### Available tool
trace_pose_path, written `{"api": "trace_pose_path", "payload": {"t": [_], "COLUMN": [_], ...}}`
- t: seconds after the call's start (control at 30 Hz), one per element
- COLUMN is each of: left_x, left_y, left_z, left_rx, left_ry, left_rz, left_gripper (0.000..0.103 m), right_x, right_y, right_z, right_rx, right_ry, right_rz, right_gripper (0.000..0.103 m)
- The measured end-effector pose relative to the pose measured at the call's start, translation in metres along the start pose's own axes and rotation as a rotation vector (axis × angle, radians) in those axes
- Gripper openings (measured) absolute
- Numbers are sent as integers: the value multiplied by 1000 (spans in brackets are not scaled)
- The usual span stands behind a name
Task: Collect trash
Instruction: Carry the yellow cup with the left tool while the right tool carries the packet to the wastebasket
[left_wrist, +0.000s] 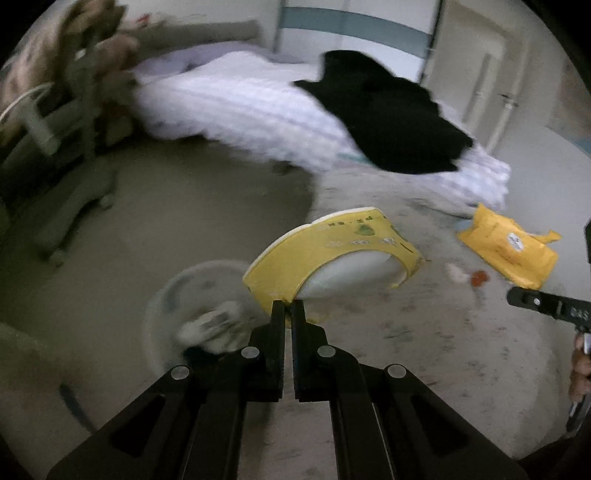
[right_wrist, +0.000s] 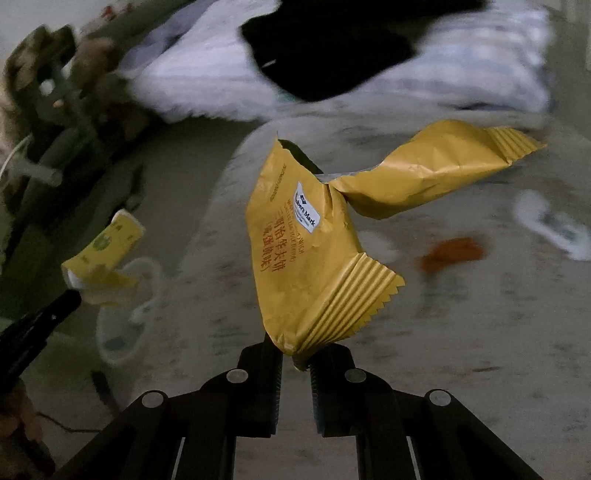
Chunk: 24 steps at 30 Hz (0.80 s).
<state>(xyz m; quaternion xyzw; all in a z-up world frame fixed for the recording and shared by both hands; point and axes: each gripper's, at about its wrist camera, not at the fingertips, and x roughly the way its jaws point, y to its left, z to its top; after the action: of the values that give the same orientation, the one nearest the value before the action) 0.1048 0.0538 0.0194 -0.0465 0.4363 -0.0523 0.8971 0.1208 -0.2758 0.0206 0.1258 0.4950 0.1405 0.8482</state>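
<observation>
Left wrist view: left gripper (left_wrist: 288, 303) pinching crushed yellow cup (left_wrist: 332, 254); right gripper (right_wrist: 295, 354) pinching yellow wrapper (right_wrist: 306, 251). Both trash pieces lifted above floor (left_wrist: 424, 350). Carry step; next needs bin, possibly off-frame.

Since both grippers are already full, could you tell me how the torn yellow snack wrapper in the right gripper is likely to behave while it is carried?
The yellow wrapper, pinched at one crimped end by the right gripper, looks thin and probably very light. Its torn half dangles sideways, so expect flapping. The creased film may be slippery, so it could slide out.
</observation>
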Motion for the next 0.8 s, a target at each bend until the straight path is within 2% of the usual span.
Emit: {"api": "trace_pose_path", "payload": {"t": [0.23,0.4,0.5,0.53,0.57,0.6,0.63,0.67,0.8], "left_x": [3,11,20,22,23,23,21,20,18], "left_y": [64,93,107,111,116,118,122,125,141], "left_z": [-14,-20,-21,-21,-22,-22,-23,-24,-28], "left_rx": [-95,-137,-157,-161,-163,-164,-170,-174,-209], "left_ry": [28,47,75,85,91,92,82,75,87], "left_rz": [89,106,99,109,119,123,136,144,157], "left_gripper": [3,3,7,12,34,63,72,77,81], "right_x": [44,75,88,91,97,101,104,110,128], "right_y": [69,106,120,126,133,138,143,149,167], "right_z": [0,2,0,-1,-1,-2,-2,-2,-3], "right_rx": [-100,-133,-144,-149,-156,-161,-164,-168,-185], "right_ry": [62,102,126,130,136,140,143,149,173], "right_rz": [49,93,109,112,117,119,119,120,127], "right_gripper": [12,12,12,12,12,12,12,12,12]}}
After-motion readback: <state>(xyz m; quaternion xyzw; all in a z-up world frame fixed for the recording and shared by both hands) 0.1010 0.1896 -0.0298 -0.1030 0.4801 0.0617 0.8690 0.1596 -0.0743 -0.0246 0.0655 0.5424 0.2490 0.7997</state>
